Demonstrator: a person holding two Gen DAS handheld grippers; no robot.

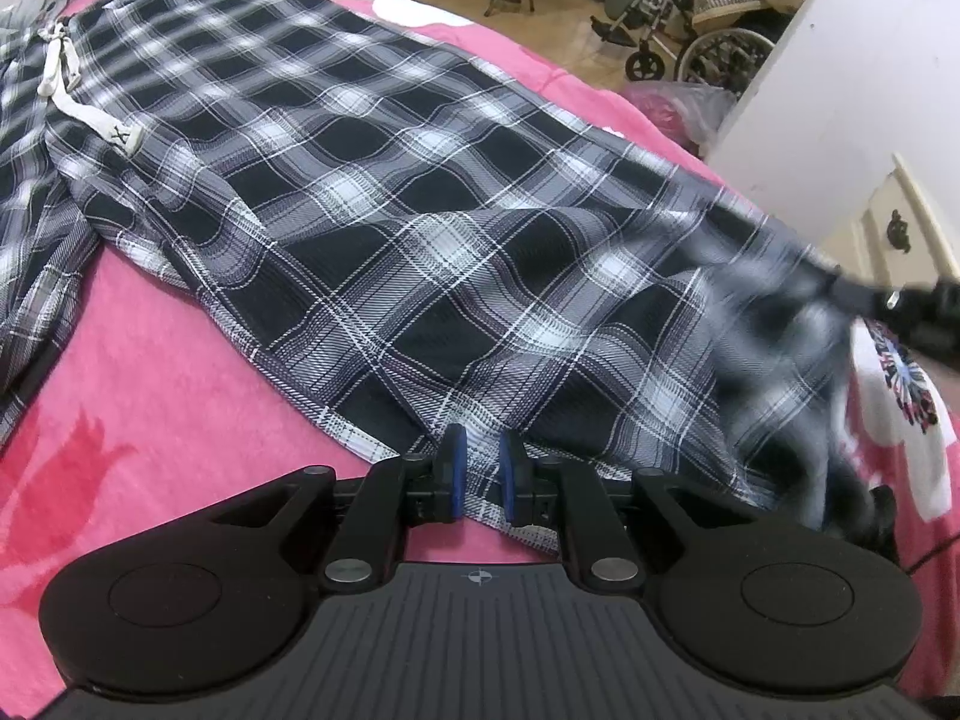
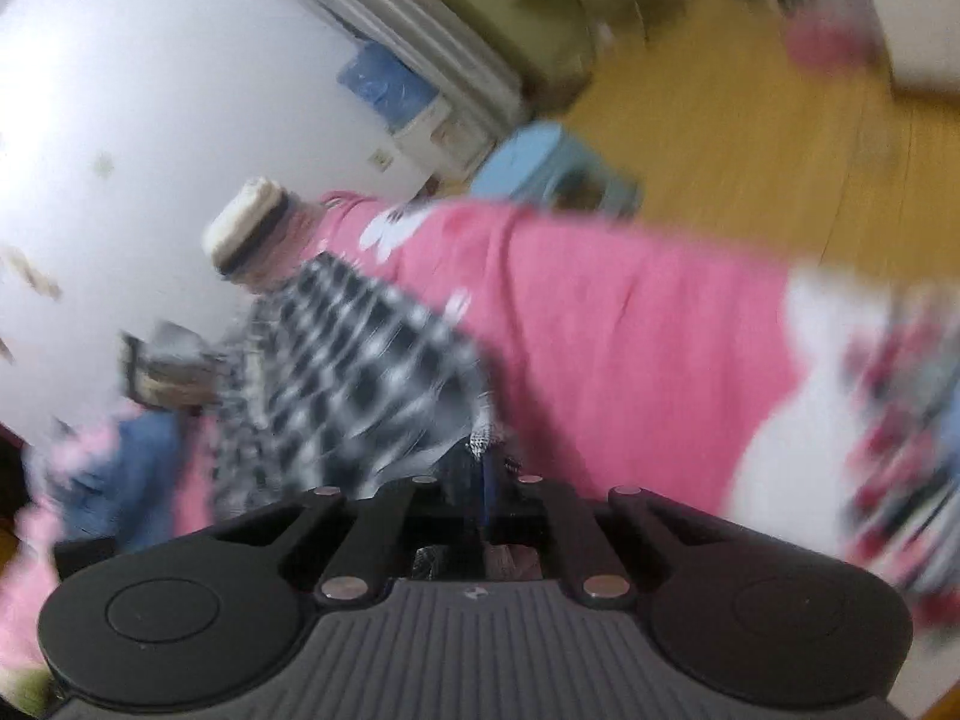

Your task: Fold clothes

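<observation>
On the bed: pink blanket (image 1: 150,360) with white flower shapes covers it; plaid trousers (image 1: 372,228) lie spread across it.
Trousers, lie: black, grey and white check, stretched from the far left corner of the bed toward the near edge, waist end far left, leg end near.
Drawstring: white cord (image 1: 66,78) lies loose on the waist end, one tab end resting on the check cloth.
Left gripper (image 1: 479,471): at the near edge of the bed, tilted down; blue pads (image 1: 457,468) stand a narrow gap apart with the hem of the trousers between them; cloth runs through the gap, looks pinched, pads close on it.
Right gripper (image 2: 483,456): jaws drawn together, a tuft of plaid cloth caught at the tips; in the left wrist view it shows at the right edge (image 1: 888,300), blurred, with the cloth pulled up off the blanket toward it.
Cloth at right: lifted into a ridge, smeared by motion; the rest lies flat.
Right wrist view: heavily blurred; trousers (image 2: 348,372) run off to the left, pink blanket (image 2: 630,348) to the right.
Beyond the bed: wooden floor (image 1: 540,30), a wheelchair (image 1: 678,42), a white cabinet (image 1: 840,90) by the right edge.
Far left corner: stacked items, too blurred to name.
</observation>
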